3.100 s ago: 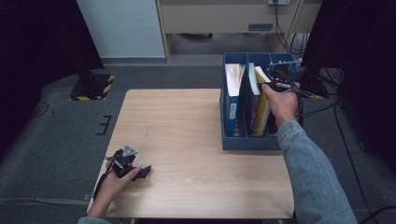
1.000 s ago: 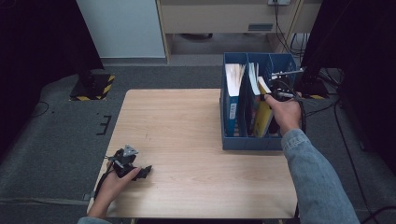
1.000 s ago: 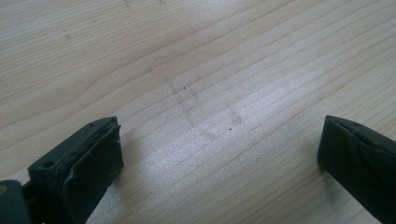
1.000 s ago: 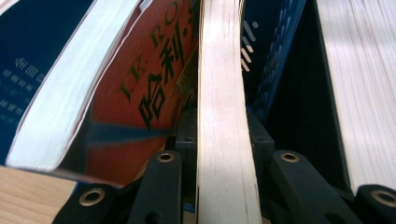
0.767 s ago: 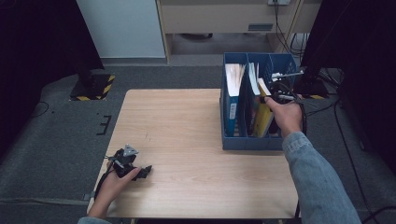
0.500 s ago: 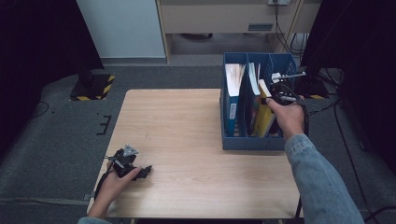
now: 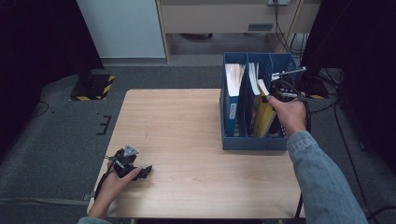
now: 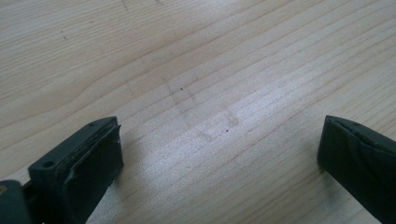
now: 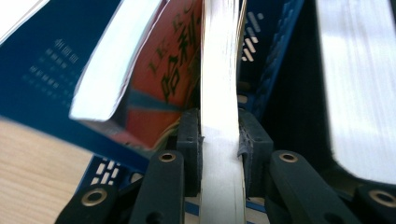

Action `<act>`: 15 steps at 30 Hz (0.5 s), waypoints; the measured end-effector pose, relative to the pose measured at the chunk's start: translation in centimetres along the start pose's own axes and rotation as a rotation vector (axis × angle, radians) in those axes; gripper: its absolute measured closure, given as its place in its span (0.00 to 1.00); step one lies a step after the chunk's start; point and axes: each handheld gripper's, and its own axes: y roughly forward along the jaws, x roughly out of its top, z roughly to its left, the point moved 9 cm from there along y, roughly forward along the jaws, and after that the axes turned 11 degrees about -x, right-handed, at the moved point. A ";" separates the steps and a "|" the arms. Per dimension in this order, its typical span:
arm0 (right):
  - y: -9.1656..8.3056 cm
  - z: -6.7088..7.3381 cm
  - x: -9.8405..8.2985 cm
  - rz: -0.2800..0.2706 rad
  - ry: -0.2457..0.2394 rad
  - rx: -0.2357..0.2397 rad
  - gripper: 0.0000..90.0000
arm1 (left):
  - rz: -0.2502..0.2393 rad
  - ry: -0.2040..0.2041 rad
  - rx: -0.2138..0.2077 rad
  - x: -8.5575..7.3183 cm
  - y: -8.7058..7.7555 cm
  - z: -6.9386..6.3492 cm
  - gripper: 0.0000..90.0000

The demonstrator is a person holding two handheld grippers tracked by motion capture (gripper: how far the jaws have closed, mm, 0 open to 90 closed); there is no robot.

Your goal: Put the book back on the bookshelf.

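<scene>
Yellow book [image 7: 265, 116] is clamped at its page edge by the right gripper [image 9: 219, 140] fingers inside the blue file box [image 7: 252, 140]. Lower it straight, clear of neighbouring books. Left gripper [image 7: 127, 164] fingers are open on the table [image 7: 187, 140].

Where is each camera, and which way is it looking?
High view: above the person's side, facing forward and down on the table; both forearms, the left gripper and right hand show.
Left gripper view: rides the left gripper, facing bare tabletop between open jaws.
Right gripper view: rides the right gripper, its jaws clamping the yellow book.
Shared: that yellow book in the blue file box.
</scene>
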 end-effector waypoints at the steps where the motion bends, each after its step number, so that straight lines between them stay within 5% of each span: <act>1: 0.0 -0.1 0.1 -0.004 0.011 -0.003 0.83 | -0.001 0.000 0.000 0.0 0.0 0.0 0.00; 15: 0.6 -0.6 3.2 -0.069 0.062 -0.034 0.83 | 0.001 0.003 -0.003 0.0 0.0 0.0 0.00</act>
